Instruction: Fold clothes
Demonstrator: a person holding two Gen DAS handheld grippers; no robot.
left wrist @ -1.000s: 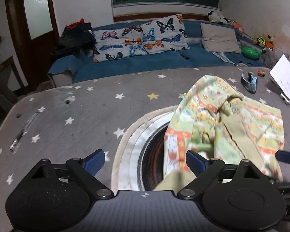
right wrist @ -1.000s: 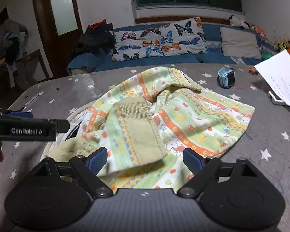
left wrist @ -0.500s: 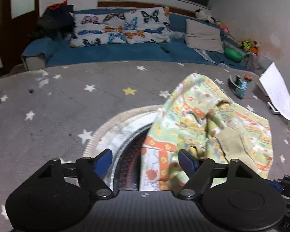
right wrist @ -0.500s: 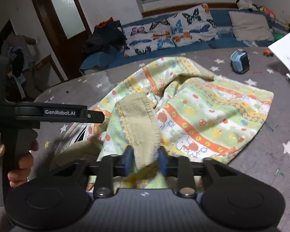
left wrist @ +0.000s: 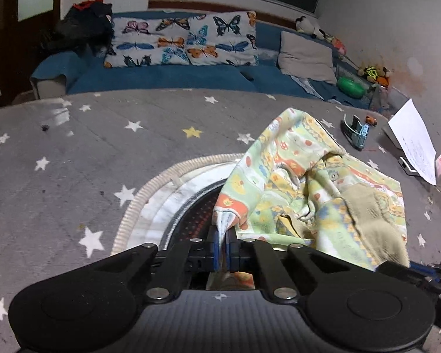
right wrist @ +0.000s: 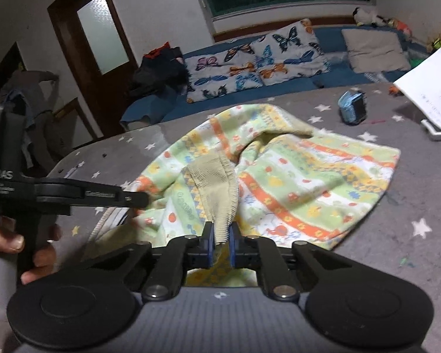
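So both tongs are clamped on the garment (right wrist: 294, 182) right now. It's a green, yellow and orange patterned kid's piece lying crumpled on the counter (left wrist: 73, 158), which has a grey cover with white stars.

The left tongs (left wrist: 222, 248) are pinched tight on a near corner of the garment, where an orange band meets the pale inside of the fabric. That corner sits over a round mat (left wrist: 167, 203) with a dark centre and a pale ribbed rim.

The right tongs (right wrist: 220, 242) are closed on the beige ribbed cuff (right wrist: 217, 188), which stands up between the blue pads and pulls the cloth into a ridge. In the right view the left tongs come in from the left side, with the person's hand (right wrist: 11, 247) wrapped round the handle.

Past the garment there's a small blue watch (right wrist: 352, 107) on the counter, apart from the cloth, and a sheet of paper (right wrist: 429, 88) near the right edge. Behind it all is a blue sofa (left wrist: 161, 76) with butterfly pillows (left wrist: 185, 41).
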